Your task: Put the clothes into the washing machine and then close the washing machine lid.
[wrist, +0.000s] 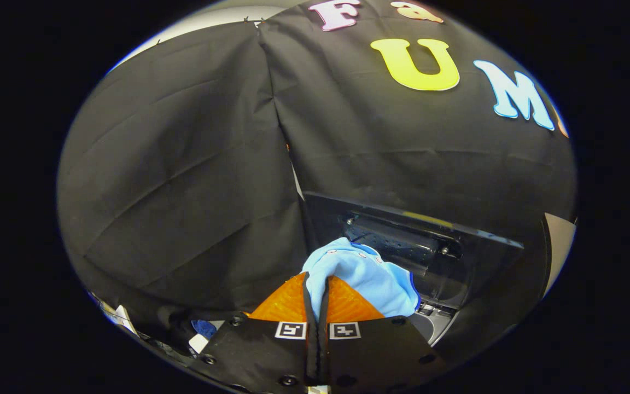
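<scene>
My gripper (316,289) is shut on a light blue garment (367,273) with small pink dots; a fold of it is pinched between the two fingers and the rest bulges up and to the right of them. Just beyond the garment stands the washing machine's dark lid (413,241), raised open and leaning back toward the booth wall. Below the lid, to the right of the fingers, a grey part of the machine's top (434,323) shows. The drum opening is hidden behind the cloth and the fingers.
The black cloth wall hangs close behind the machine and to its left. Low on the left of the fingers lies a small dark blue item (203,327) beside white scraps (199,343). A pale panel (560,241) stands past the lid on the right.
</scene>
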Available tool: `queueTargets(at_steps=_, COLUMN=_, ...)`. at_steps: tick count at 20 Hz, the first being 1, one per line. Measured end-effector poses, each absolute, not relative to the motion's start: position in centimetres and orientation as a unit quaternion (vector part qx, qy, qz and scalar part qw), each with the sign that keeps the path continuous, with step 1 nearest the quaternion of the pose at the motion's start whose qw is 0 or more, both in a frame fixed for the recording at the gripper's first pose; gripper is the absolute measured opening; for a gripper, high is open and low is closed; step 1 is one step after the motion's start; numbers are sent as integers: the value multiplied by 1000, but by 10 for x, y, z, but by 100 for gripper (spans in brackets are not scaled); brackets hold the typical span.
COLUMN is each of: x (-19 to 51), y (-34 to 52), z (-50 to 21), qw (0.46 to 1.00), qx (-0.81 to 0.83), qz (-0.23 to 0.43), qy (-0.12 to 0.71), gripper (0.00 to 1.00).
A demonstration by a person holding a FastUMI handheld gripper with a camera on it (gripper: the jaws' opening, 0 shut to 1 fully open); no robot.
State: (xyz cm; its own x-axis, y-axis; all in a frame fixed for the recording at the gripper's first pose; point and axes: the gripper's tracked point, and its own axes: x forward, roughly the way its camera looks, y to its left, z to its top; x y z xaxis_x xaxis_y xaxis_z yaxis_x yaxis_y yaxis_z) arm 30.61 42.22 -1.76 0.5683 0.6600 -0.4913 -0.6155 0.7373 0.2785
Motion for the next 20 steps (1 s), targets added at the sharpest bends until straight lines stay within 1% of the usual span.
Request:
queueTargets(at_steps=5, x=324, y=422, z=-65, qw=890, qx=11, qz=328, qy=317, gripper=2)
queueTargets(at_steps=6, x=327, y=418, z=-77, qw=890, qx=-5, qz=311, qy=332, gripper=5)
queueTargets(at_steps=7, x=328, y=411, z=-93, qw=886, qx=-24, qz=295, qy=358, gripper=28)
queueTargets(at_steps=8, x=326, y=407, z=-94, qw=880, qx=-23, qz=294, qy=371, gripper=52)
queueTargets(at_steps=10, x=332, y=404, z=-108, qw=881, qx=-6, qz=291, qy=374, gripper=99)
queueTargets(at_steps=17, x=332, y=390, z=-84, qw=889, qx=14, qz=296, qy=349, gripper=99)
queueTargets(at_steps=20, x=334, y=386, z=-58, qw=893, qx=33, qz=296, qy=337, gripper=99)
